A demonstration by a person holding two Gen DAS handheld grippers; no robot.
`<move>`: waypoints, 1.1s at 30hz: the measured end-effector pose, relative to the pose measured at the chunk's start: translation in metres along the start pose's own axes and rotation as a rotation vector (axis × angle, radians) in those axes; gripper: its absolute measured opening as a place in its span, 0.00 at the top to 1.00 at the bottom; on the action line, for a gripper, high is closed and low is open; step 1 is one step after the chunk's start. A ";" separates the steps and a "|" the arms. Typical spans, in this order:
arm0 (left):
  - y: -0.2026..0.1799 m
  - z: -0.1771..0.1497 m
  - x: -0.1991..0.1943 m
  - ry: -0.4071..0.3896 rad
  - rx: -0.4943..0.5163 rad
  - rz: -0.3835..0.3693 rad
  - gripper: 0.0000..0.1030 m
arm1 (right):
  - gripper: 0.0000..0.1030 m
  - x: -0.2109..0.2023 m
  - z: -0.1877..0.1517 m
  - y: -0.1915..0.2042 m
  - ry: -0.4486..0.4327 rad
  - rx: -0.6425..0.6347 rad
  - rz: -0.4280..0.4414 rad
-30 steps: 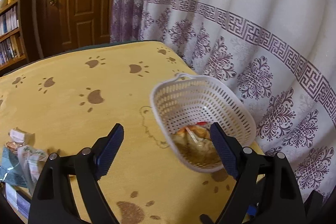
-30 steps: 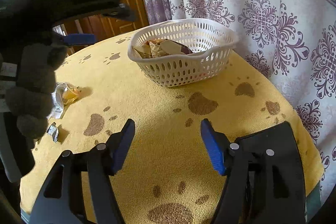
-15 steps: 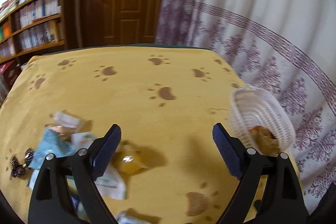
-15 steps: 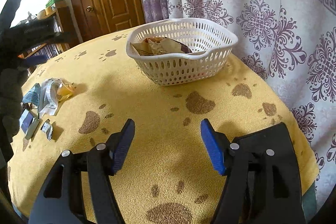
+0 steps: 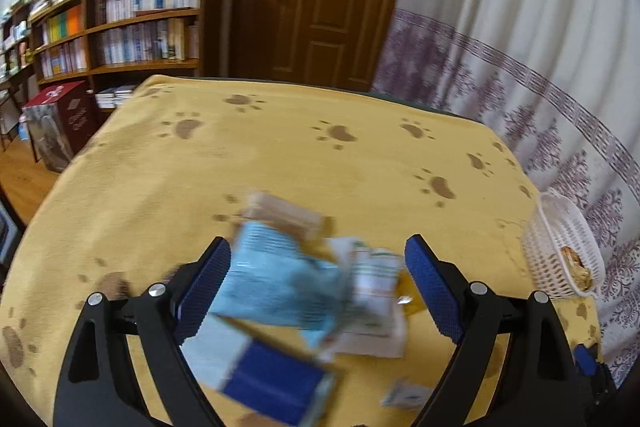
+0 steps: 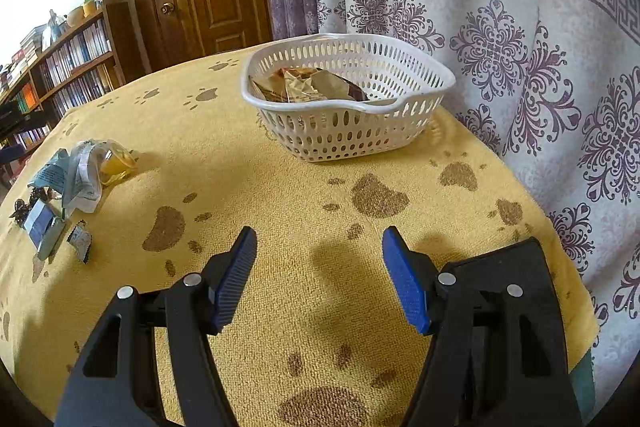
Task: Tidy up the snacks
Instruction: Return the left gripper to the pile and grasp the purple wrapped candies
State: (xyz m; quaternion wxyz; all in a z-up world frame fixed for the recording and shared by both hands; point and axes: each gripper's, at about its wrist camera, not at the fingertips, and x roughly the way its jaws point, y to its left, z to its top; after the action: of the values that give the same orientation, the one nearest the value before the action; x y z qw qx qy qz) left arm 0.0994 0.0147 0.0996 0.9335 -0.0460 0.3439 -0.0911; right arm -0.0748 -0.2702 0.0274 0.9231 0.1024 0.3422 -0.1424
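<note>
Both tools agape, left tool (image 5: 318, 263) now over snack packets (image 5: 280, 279), off basket (image 5: 560, 251).

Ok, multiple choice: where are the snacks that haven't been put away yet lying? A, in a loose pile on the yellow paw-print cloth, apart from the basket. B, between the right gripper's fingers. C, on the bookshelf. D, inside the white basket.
A: the loose snack packets lie in a pile on the yellow paw-print cloth, well apart from the white basket, and the open right gripper holds nothing.
</note>
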 end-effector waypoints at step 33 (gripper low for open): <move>0.097 -0.031 0.041 0.105 0.002 0.086 0.24 | 0.35 -0.003 -0.014 0.081 0.062 -0.201 0.120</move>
State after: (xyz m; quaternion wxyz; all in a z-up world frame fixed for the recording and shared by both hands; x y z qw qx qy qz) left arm 0.1232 0.1008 0.0359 0.9173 -0.0256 0.3938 -0.0536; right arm -0.0588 -0.1900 0.0267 0.9246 0.0340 0.3763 -0.0485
